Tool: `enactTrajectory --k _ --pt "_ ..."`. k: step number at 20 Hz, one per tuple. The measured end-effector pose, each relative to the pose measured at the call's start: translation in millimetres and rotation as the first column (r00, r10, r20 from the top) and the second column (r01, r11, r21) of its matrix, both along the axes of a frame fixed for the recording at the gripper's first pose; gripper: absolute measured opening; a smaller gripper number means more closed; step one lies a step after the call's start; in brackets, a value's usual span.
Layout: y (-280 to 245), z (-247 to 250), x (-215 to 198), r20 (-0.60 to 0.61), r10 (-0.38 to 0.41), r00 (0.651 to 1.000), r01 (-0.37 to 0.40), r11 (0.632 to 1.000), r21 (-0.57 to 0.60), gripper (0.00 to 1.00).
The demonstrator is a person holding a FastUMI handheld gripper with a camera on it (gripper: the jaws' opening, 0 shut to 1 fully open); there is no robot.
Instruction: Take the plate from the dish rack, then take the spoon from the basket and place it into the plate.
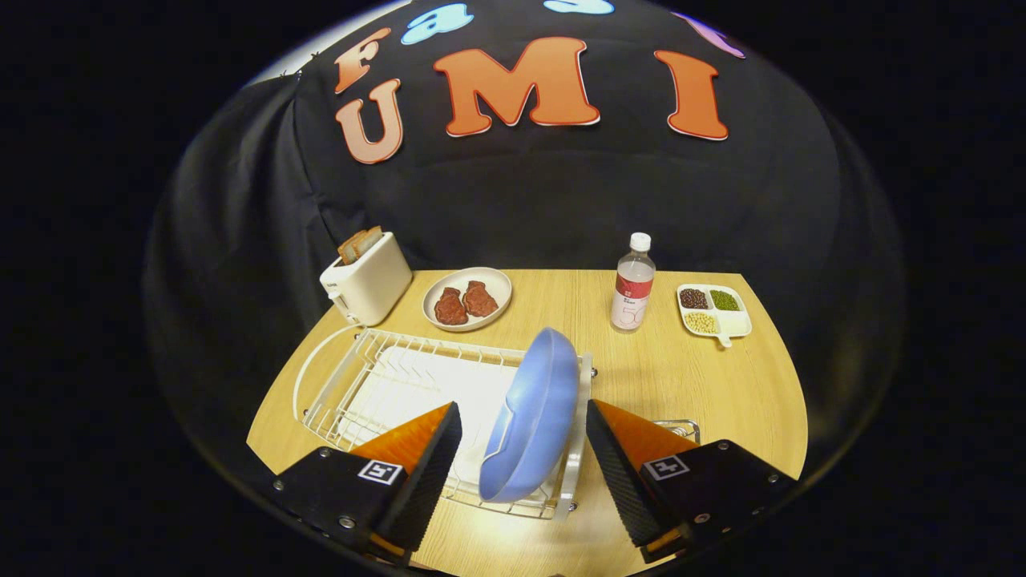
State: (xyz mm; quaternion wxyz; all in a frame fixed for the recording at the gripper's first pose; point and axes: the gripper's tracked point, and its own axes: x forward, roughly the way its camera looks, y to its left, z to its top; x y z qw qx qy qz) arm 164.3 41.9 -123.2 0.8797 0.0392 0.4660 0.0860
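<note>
Gripper (523, 433) fingers spread, either side of the blue plate (535, 417), not touching it. Plate stands on edge at the right end of the white wire rack (385, 385). Bare wooden table (689, 385) right of the rack. Beyond the rack: toaster (367, 276), bottle (633, 284).
</note>
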Motion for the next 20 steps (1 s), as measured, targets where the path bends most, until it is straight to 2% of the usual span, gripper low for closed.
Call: enactTrajectory --k 5,7,9,14,16,19,20 --pt "13.8 -25.9 4.0 -0.166 -0.001 0.986 0.014 0.997 0.073 0.85" --pt "13.3 -38.8 4.5 -0.222 -0.005 0.975 0.019 0.998 0.059 0.84" --pt "13.3 -52.5 5.3 -0.263 -0.012 0.965 0.02 0.999 0.028 0.79" --pt "15.9 -73.5 3.8 -0.314 -0.017 0.949 0.005 0.999 -0.04 0.7" --pt "15.3 -79.6 1.0 -0.324 -0.02 0.946 -0.001 0.998 -0.067 0.61" --pt "8.6 -76.9 4.3 -0.313 -0.058 0.948 0.024 0.994 -0.109 0.43" --pt "6.7 -72.6 6.2 -0.305 -0.069 0.95 0.035 0.993 -0.116 0.41"
